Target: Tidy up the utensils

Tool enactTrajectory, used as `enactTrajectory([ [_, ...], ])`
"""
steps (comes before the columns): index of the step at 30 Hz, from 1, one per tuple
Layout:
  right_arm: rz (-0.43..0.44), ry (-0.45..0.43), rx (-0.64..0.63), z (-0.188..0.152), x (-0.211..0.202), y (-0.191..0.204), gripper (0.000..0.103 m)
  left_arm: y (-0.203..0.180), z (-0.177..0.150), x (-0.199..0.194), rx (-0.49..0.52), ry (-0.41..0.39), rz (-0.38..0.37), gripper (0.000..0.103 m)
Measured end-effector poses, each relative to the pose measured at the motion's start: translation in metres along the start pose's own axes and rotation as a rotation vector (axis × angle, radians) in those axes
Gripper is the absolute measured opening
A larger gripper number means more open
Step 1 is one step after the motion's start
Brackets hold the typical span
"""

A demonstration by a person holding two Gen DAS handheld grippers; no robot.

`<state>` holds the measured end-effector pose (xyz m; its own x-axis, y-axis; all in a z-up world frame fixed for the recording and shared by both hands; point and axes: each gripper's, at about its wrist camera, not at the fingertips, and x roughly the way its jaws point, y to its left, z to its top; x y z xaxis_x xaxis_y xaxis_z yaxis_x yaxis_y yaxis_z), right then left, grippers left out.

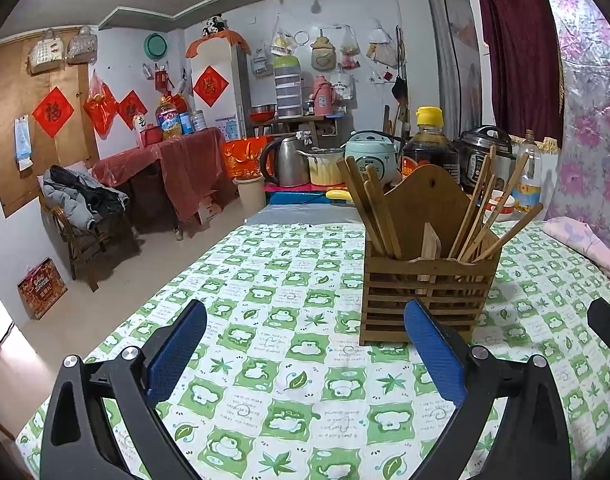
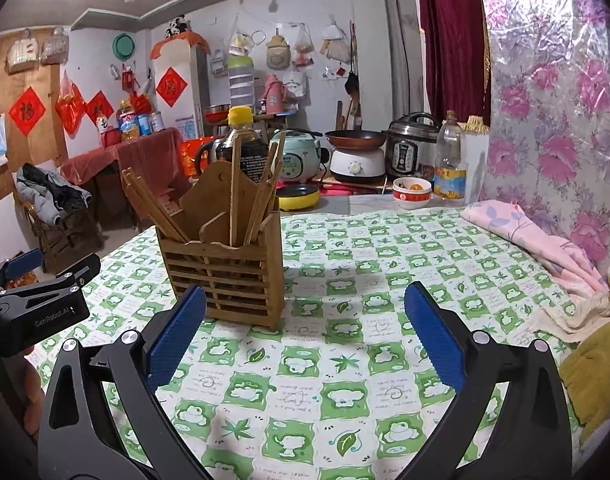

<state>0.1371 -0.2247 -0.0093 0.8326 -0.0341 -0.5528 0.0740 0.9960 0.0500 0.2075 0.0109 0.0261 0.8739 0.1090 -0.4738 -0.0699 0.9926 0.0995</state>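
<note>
A slatted wooden utensil holder (image 1: 425, 296) stands upright on the green-and-white checked tablecloth (image 1: 289, 352), with several wooden chopsticks (image 1: 375, 208) leaning out of its compartments. My left gripper (image 1: 305, 320) hovers just in front of it, jaws wide open and empty, its right pad near the holder's front lower edge. In the right wrist view the same holder (image 2: 225, 272) with its chopsticks (image 2: 235, 184) sits ahead and to the left. My right gripper (image 2: 305, 304) is open and empty, its left pad beside the holder's front. The left gripper's black body (image 2: 37, 304) shows at the left edge.
Behind the table stand a soy sauce bottle (image 1: 429, 148), kettle (image 1: 285, 160), rice cooker (image 1: 371, 156), pressure cooker (image 2: 411, 148), oil bottle (image 2: 449, 160) and a bowl (image 2: 411, 192). A pink cloth (image 2: 537, 240) lies along the table's right side by the floral wall.
</note>
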Motion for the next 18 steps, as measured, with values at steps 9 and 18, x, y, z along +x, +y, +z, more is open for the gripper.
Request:
enactTrajectory([
  [9,0.003,0.007,0.006,-0.001,0.002,-0.001,0.096,-0.005,-0.001,-0.006,0.033,-0.030,0.004,0.097],
  [18,0.005,0.007,0.000,-0.002,0.001,0.002,0.096,-0.011,-0.002,-0.012,0.059,-0.046,-0.006,0.097],
])
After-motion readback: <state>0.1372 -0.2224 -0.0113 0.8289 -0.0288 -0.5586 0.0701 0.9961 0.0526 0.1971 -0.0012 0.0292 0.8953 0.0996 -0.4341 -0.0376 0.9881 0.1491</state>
